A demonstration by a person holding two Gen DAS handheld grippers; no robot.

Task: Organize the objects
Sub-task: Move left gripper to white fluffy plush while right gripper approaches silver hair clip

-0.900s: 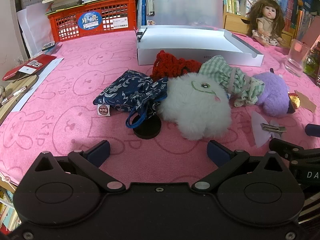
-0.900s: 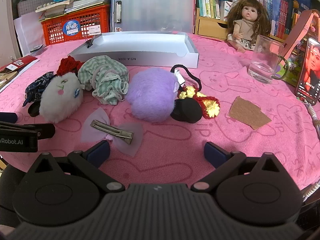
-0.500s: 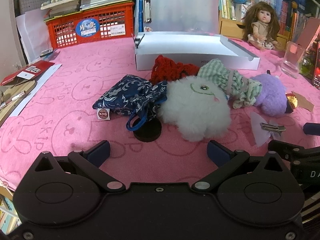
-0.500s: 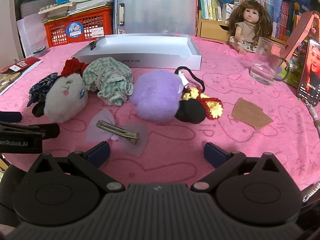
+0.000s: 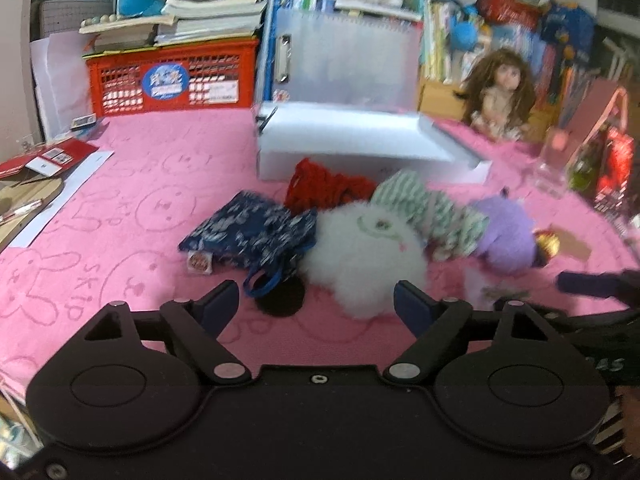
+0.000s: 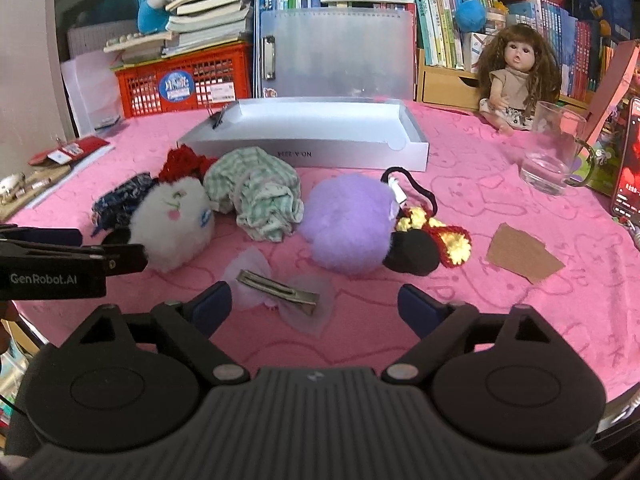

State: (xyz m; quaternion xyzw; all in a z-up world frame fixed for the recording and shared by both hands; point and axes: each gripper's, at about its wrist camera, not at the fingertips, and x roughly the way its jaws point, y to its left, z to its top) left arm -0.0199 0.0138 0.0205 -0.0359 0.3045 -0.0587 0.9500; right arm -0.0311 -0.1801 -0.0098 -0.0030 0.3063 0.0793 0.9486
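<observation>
Soft toys crowd the pink cloth [image 6: 500, 184].
Both grippers, left [image 5: 316, 306] and right [image 6: 314, 306], gape wide and hold nothing; the hair clip [image 6: 278, 293] lies just ahead of the right one, the white tray [image 6: 320, 136] beyond.

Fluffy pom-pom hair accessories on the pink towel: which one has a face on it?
The white fluffy pom-pom with pink cheeks and an eye; the purple fluffy pom-pom beside it is plain.

The left gripper [image 5: 316, 306] is matte black, with two round housings, angular linkage arms on silver pivot pins, small screws and dark blue fingertip pads [image 5: 218, 307]. The right gripper [image 6: 314, 306] matches it, but has a ribbed grey centre panel. White "GenRobot.AI" lettering marks the left unit's side.
</observation>
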